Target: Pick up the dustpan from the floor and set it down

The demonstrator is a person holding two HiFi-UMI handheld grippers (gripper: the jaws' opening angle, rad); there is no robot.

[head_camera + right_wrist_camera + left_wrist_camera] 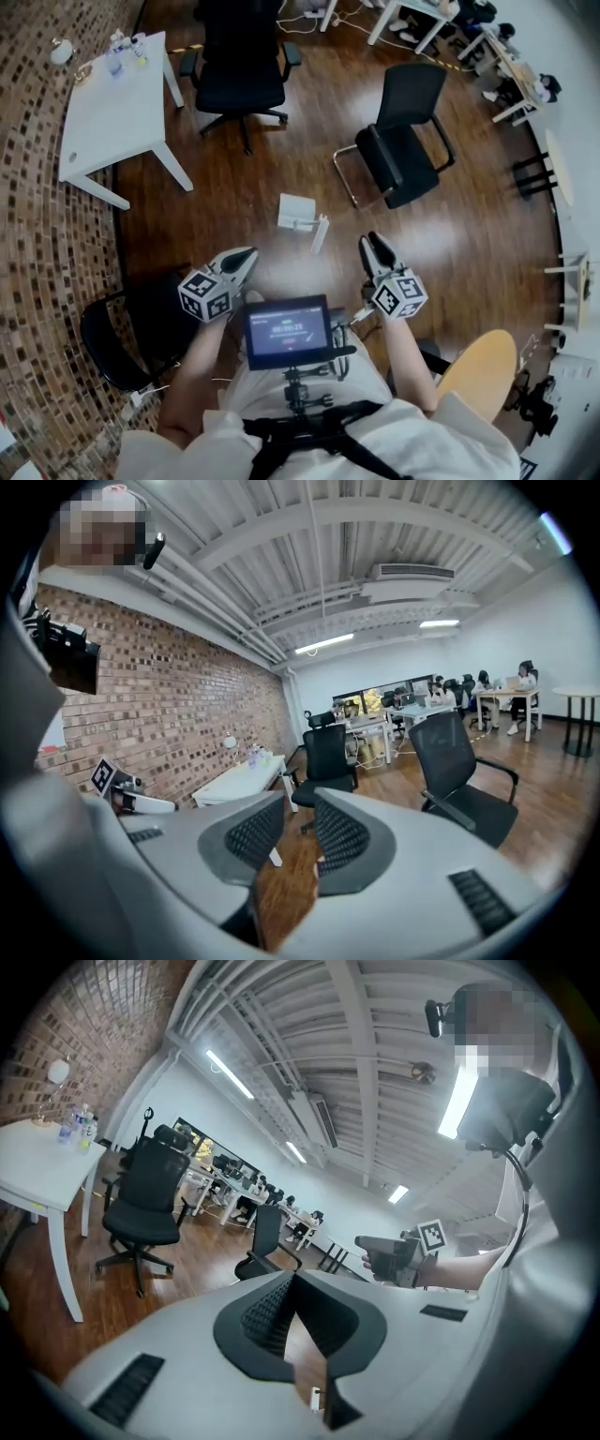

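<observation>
Head view shows our white dustpan point(300, 216) on the floor point(262, 169) ahead, between our shut, empty left gripper point(249, 255) and half-open, empty right gripper point(372, 242), handle angled toward the slightly nearer right one.

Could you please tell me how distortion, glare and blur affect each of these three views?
Head view: strong fisheye bending, dark corners, a pale sheen on the wooden floor right of the dustpan. Left gripper view: the ceiling light blows out to white. Right gripper view: ceiling beams curve, rim dark, brick wall evenly lit.
</observation>
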